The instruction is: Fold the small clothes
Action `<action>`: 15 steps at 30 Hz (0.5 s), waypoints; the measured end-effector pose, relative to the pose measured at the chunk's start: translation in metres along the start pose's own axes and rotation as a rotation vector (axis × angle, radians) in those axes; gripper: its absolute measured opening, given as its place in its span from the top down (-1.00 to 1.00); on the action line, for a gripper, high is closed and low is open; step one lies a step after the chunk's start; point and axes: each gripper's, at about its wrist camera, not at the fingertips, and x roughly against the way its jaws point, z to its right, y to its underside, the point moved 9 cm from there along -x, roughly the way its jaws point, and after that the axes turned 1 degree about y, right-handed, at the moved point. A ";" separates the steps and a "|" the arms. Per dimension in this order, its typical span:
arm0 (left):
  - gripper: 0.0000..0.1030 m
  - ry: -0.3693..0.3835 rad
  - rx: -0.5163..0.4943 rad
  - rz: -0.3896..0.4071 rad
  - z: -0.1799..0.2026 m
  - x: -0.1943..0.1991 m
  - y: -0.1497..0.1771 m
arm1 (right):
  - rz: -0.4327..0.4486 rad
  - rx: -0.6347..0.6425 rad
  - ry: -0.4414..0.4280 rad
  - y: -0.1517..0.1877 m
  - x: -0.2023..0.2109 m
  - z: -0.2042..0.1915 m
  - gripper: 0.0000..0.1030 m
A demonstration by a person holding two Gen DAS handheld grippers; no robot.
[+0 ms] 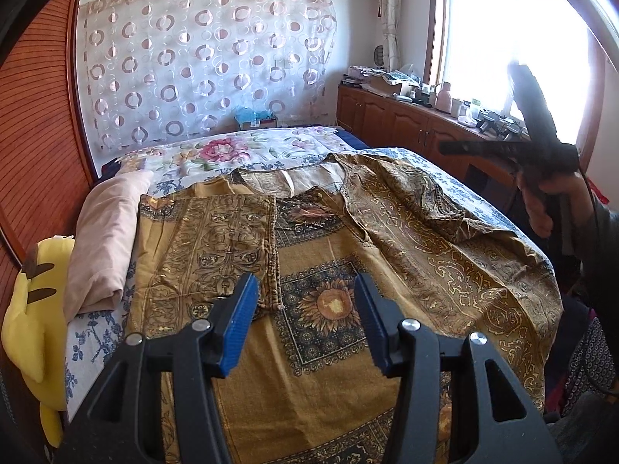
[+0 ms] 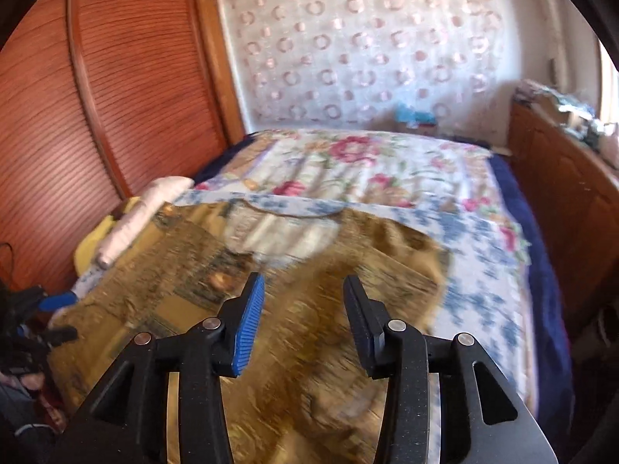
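Left wrist: pillow (image 1: 104, 239) beside garment (image 1: 329, 270).

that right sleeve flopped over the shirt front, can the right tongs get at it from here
Probably yes: the right tongs hang open above the shirt, and nothing lies over the folded sleeve.

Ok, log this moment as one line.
patterned shirt: flat on bed, left side folded in | left hand-held gripper: open, empty | right hand-held gripper: open, empty
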 end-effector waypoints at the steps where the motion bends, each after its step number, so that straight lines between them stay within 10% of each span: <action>1: 0.01 0.001 -0.002 -0.002 0.001 -0.001 0.000 | -0.014 -0.025 0.013 0.010 0.001 0.009 0.16; 13: 0.01 0.004 -0.019 -0.013 0.009 -0.005 0.003 | -0.191 -0.177 0.017 0.085 -0.042 0.025 0.20; 15: 0.01 0.003 -0.013 -0.014 0.009 -0.005 0.003 | -0.177 -0.150 0.007 0.082 -0.045 0.019 0.68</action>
